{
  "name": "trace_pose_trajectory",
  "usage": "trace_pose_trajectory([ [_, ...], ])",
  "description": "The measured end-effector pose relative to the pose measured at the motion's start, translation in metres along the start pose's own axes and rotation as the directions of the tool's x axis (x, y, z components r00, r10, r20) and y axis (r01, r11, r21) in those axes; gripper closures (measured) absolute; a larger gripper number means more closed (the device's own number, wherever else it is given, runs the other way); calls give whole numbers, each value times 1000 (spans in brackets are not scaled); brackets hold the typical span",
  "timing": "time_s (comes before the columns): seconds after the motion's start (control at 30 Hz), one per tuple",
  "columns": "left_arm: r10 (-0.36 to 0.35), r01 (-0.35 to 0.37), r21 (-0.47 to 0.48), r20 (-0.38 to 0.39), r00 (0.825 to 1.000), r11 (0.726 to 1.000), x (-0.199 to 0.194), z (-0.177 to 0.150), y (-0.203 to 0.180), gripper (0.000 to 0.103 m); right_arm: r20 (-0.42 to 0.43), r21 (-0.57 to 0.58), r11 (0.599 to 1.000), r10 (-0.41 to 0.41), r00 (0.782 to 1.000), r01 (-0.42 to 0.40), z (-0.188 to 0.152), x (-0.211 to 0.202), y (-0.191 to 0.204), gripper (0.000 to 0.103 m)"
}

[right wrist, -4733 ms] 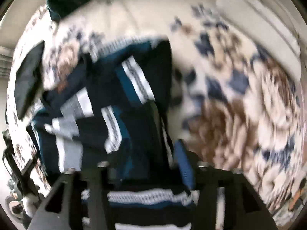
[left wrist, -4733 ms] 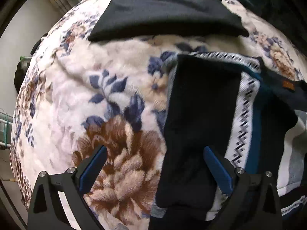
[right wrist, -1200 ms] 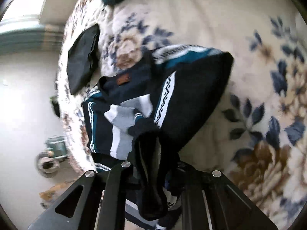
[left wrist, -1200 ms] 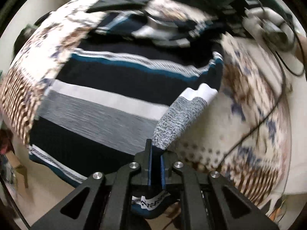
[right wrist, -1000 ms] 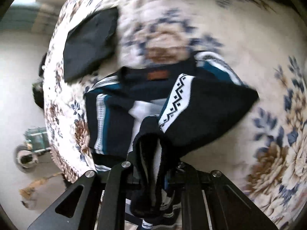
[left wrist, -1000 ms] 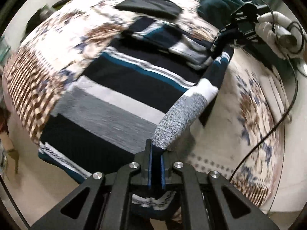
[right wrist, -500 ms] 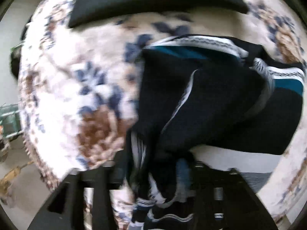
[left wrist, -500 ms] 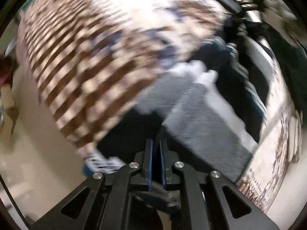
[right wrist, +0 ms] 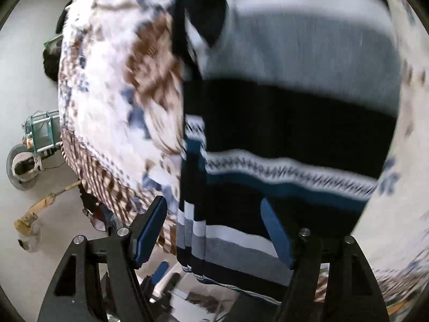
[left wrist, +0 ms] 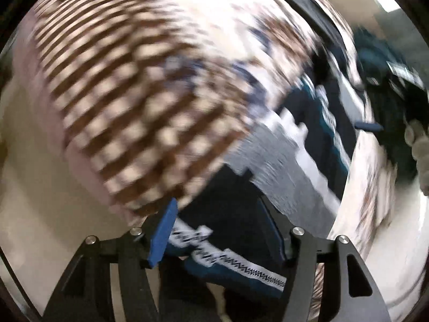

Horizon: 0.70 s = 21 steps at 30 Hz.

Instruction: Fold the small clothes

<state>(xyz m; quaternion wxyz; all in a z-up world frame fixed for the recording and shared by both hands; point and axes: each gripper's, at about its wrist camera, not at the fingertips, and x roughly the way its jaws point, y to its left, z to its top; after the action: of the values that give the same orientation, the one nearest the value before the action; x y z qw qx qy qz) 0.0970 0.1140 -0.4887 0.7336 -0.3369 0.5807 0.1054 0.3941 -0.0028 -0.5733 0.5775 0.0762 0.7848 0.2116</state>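
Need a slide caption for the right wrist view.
Right gripper open over the striped sweater lying on the floral blanket.

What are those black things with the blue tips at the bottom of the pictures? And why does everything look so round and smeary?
Those are grabbers, like big tweezers, and a person holds one in each hand. Each has a small camera looking out along its two fingers, so each picture is what one grabber sees. The lens bends everything into a round bubble shape, and the smear comes from fast movement.

One picture is from the left gripper, the other from the right gripper. The blue parts are soft pads on the fingers. Both grabbers are open right now and hold nothing.

Between the fingers lies a striped sweater, dark with grey, white and teal bands. It rests on a flowery blanket with brown and blue blooms. The sweater's bottom edge hangs over the blanket's edge, with the floor below.
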Motion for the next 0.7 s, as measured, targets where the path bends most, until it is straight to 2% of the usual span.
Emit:
trace_pose_trajectory([
  [0.07,28,-27,69,-14,999,997,15,-1,-18,44,4,41,999,29,1000,-29,-5,24,-3,38],
  [0.13,58,-55,91,-31,998,994,24,-2,-29,44,-25,56,998,18,1000,-17,-2,46,3,47],
  [0.23,77,-75,51,-24,997,996,23,-6,-26,44,-75,37,997,67,995,-64,5,79,36,49],
  [0.3,89,-88,28,-30,996,996,20,-10,-19,44,-75,-7,998,63,995,-64,6,86,57,49],
  [0.33,92,-92,18,-33,995,996,18,-13,-15,44,-97,-9,982,187,978,-189,4,87,66,50],
  [0.37,99,-98,14,-34,995,995,16,-15,-11,44,-113,4,970,242,964,-243,3,87,69,51],
  [0.4,98,-97,13,-36,995,995,14,-18,-8,44,-117,7,966,256,959,-257,-1,83,71,51],
  [0.47,111,-110,19,-35,993,994,11,-19,-9,44,-77,-48,983,176,981,-180,-8,67,72,51],
  [0.5,111,-110,25,-31,993,994,9,-20,-10,44,-57,-80,990,110,992,-114,-14,59,69,51],
  [0.53,106,-105,34,-26,994,994,6,-20,-13,44,-40,-111,993,43,998,-47,-24,50,61,51],
  [0.57,108,-107,36,-23,994,994,3,-22,-13,44,-51,-118,993,24,998,-30,-30,49,55,51],
  [0.63,111,-110,13,-14,994,994,-5,-25,-10,44,-155,-79,997,7,988,-19,-45,64,34,51],
  [0.7,127,-128,-8,-19,992,992,-12,-33,0,44,-241,-29,999,25,970,-33,-61,94,21,51],
])
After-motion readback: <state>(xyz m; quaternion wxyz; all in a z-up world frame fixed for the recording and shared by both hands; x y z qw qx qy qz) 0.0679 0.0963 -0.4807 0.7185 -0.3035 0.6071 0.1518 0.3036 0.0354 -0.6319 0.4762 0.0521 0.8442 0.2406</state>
